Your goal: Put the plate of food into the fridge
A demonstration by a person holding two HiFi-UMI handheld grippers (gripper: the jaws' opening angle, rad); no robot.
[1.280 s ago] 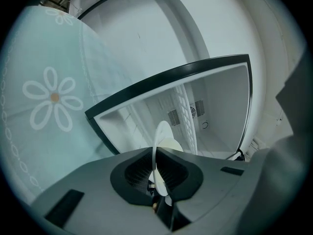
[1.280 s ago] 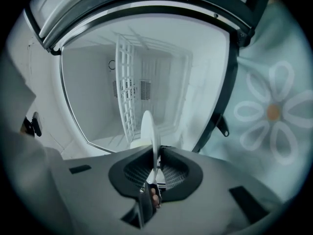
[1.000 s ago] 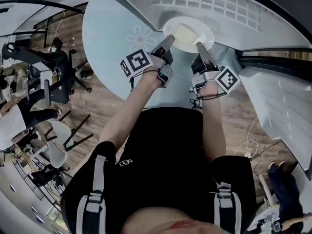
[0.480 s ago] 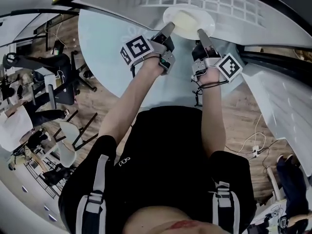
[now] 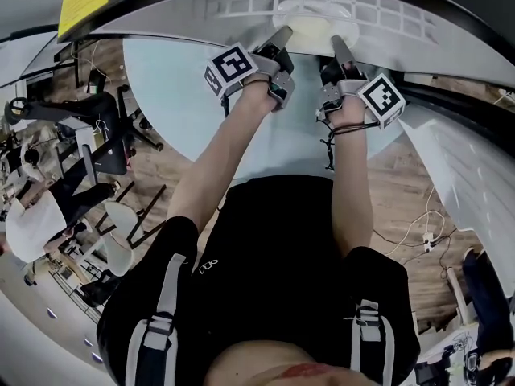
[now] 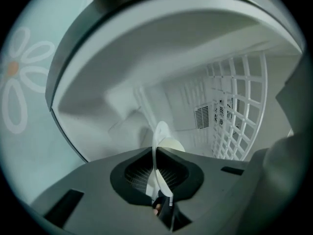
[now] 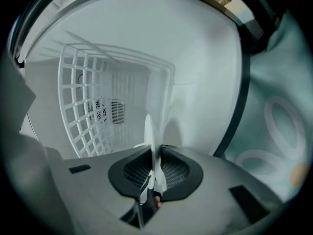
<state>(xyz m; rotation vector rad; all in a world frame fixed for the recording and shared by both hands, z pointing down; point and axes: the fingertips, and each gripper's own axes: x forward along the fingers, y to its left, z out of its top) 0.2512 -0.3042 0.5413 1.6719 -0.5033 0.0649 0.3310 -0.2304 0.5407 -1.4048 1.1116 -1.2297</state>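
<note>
White fridge point(image 5: 169, 10) walls and a vent point(image 6: 203, 116) on the back wall fill both gripper views. From the head view a white wire shelf point(image 5: 386, 10) spans the opening, with a pale blue flower-print table point(image 5: 173, 95) and a wood floor point(image 5: 161, 159) below. The plate point(image 5: 315, 18) sits at the fridge mouth over the shelf grid, lying flat, with pale food point(image 5: 310, 29) in its middle. The left gripper point(image 5: 280, 39) and right gripper point(image 5: 335, 47) each pinch opposite rim edges, their jaws nearly closed on the thin rim.

The plate point(image 6: 155, 151) looks smooth, glossy white. The fridge point(image 6: 122, 72) lining is smooth matt plastic, its rack point(image 7: 83, 82) white-coated wire. The floor point(image 5: 153, 175) is wood planks.
</note>
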